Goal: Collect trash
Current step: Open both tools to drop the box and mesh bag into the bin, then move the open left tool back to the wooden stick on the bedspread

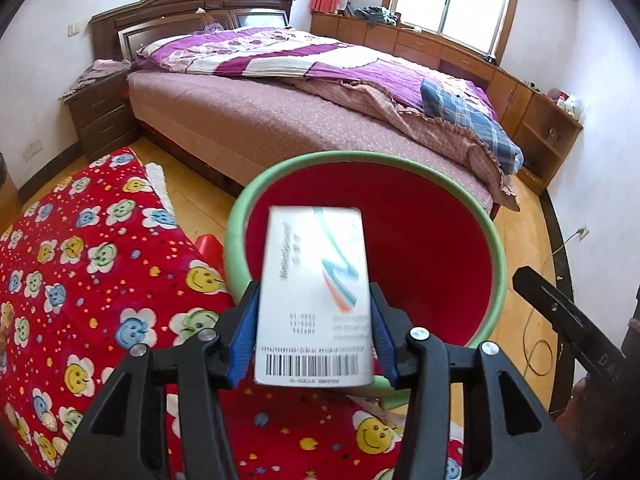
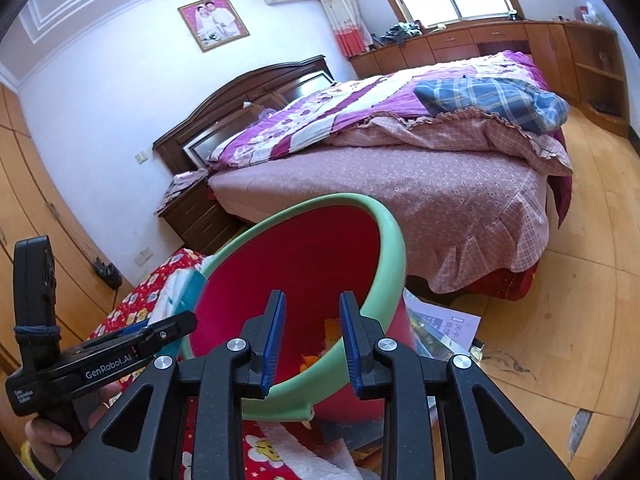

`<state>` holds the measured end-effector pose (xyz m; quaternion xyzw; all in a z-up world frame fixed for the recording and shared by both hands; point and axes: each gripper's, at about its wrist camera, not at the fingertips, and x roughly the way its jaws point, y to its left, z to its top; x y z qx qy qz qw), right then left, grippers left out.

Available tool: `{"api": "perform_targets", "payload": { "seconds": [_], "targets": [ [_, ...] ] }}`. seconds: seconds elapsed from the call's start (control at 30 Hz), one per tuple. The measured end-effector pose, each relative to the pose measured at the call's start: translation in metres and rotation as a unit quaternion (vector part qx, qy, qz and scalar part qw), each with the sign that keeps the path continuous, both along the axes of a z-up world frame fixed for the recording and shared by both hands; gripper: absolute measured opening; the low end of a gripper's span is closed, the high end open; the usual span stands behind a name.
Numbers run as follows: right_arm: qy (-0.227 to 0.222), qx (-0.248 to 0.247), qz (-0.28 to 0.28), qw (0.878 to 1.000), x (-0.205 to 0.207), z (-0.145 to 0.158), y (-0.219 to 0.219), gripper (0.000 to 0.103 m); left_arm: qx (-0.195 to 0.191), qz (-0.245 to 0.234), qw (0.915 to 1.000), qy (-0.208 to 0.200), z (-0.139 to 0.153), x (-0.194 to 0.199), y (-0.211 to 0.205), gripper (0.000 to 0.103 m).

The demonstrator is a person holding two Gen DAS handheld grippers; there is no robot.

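Left wrist view: the left gripper (image 1: pixel 314 332) has its blue-padded fingers (image 1: pixel 245 336) clamped on the two long sides of a white toothpaste box (image 1: pixel 314 300), barcode end nearest the camera. The box is held over the open mouth of a red bin (image 1: pixel 420 240) with a pale green rim, its far end projecting above the red interior. The bin stands beside a red blanket (image 1: pixel 100 264) printed with smiling flowers; whatever carries the blanket is hidden beneath it. Beyond the bin lies a bed (image 1: pixel 280 120) with a purple quilt and a folded blue plaid cloth (image 1: pixel 468 116) near its foot corner. The right gripper (image 1: pixel 568 320) enters at the right edge of this view.

Right wrist view: the right gripper (image 2: pixel 312 344) has its fingers (image 2: pixel 274 340) apart, with nothing between them, and they straddle the near rim of the bin (image 2: pixel 304 256) without visible contact. Small orange scraps (image 2: pixel 312 360) lie at the bin's bottom. Printed paper sheets (image 2: pixel 448 328) lie on the wooden floor (image 2: pixel 560 320) just beside the bin. The left gripper (image 2: pixel 120 344) appears at lower left, above the blanket (image 2: pixel 136 304).
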<state>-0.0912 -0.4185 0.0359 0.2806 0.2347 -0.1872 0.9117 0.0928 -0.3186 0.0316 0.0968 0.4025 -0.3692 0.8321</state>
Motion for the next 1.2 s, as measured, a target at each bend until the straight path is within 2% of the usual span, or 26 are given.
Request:
{"api": "perform_targets", "payload": {
  "seconds": [0.37, 0.43, 0.63, 1.0, 1.2],
  "targets": [
    [0.008, -0.001, 0.006, 1.0, 0.0, -0.002, 0.003, 0.037, -0.012, 0.014, 0.9998, 0.009, 0.006, 0.0, 0.011, 0.053],
    [0.007, -0.002, 0.006, 1.0, -0.001, 0.0, 0.004, 0.045, -0.016, 0.018, 0.9997, 0.011, 0.008, -0.001, 0.018, 0.053],
    [0.003, -0.006, 0.012, 1.0, -0.001, 0.009, 0.015, 0.052, -0.021, 0.034, 0.9992, 0.004, 0.016, -0.003, 0.041, 0.053],
    [0.001, -0.002, 0.034, 0.999, 0.007, 0.016, 0.042, 0.055, -0.021, 0.092, 0.9955, -0.01, 0.026, 0.008, 0.102, 0.053],
    [0.012, -0.004, 0.05, 0.999, 0.014, 0.015, 0.057, 0.055, -0.006, 0.136, 0.9905, -0.019, 0.027, 0.028, 0.144, 0.053]
  ]
}}
